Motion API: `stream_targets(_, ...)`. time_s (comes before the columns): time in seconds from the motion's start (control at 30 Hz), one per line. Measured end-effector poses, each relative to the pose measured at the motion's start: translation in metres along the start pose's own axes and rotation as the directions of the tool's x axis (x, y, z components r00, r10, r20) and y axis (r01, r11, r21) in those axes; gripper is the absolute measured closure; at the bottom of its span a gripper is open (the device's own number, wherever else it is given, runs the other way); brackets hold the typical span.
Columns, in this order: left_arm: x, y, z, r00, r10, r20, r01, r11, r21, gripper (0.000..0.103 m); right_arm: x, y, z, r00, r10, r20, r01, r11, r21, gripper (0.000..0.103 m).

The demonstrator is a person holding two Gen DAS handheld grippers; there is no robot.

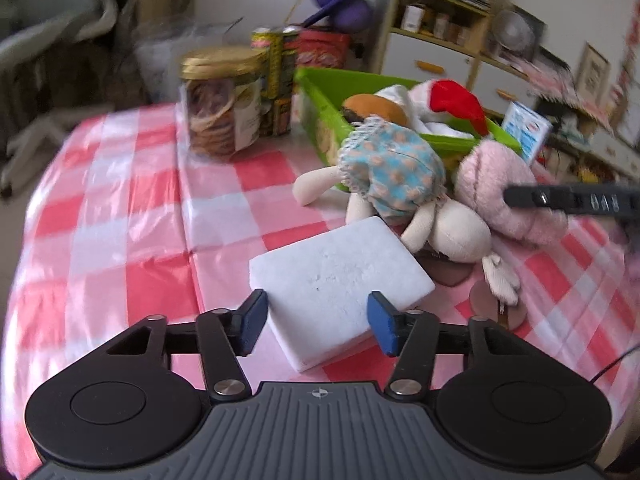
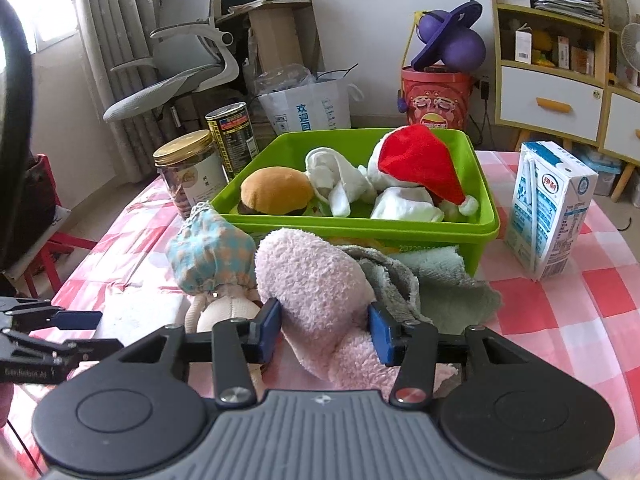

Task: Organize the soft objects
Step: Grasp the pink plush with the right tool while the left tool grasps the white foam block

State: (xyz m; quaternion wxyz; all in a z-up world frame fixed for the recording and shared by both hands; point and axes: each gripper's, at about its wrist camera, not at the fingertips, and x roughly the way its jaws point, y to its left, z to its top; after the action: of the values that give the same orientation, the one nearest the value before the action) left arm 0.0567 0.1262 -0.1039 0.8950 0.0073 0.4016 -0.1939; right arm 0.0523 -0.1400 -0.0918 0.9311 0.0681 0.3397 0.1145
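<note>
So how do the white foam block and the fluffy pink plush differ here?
The white foam block is flat, rectangular and stiff-edged; the fluffy pink plush is rounded and shaggy. The block lies in the left gripper, apart from the green plastic bin; the plush, in the right gripper, lies close in front of it. Shared: both rest on the red-checked tablecloth, outside the bin, pads closed on each.

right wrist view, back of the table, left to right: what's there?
Gold-lidded cookie jar → dark tin can → green bin holding the plush burger, then white cloths, then the red Santa hat → milk carton.
</note>
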Motion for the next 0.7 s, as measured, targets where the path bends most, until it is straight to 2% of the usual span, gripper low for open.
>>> stream_targets(0.1,0.001,0.010,0.003,1.000,-0.007,-0.029,0.003,0.994,-0.108,0.062,-0.002,0.000,0.001,1.000,0.002,0.000,-0.002,1.000,-0.003,0.073)
stream_targets(0.17,0.002,0.018,0.005,0.998,-0.023,-0.052,0.012,0.978,-0.208,0.067,-0.004,-0.002,0.003,1.000,0.003,0.000,-0.003,1.000,0.005,0.073)
stream_targets(0.27,0.002,0.023,0.007,0.997,-0.020,-0.068,-0.001,0.957,-0.291,0.075,-0.007,-0.003,0.005,1.000,0.011,-0.002,-0.011,1.000,0.029,0.073)
stream_targets(0.3,0.002,0.024,0.008,0.997,-0.016,-0.069,-0.006,0.952,-0.305,0.082,-0.008,-0.003,0.006,1.000,0.015,-0.003,-0.015,0.999,0.038,0.073)
stream_targets(0.4,-0.002,0.025,0.011,0.998,-0.031,-0.061,0.008,0.937,-0.348,0.092,-0.014,-0.003,0.009,1.000,0.029,0.003,-0.029,0.998,0.053,0.073)
stream_targets(0.7,-0.022,0.020,0.019,1.000,-0.025,0.002,0.024,0.929,-0.369,0.099,-0.037,-0.007,0.021,0.997,0.056,0.045,-0.061,0.992,0.108,0.073)
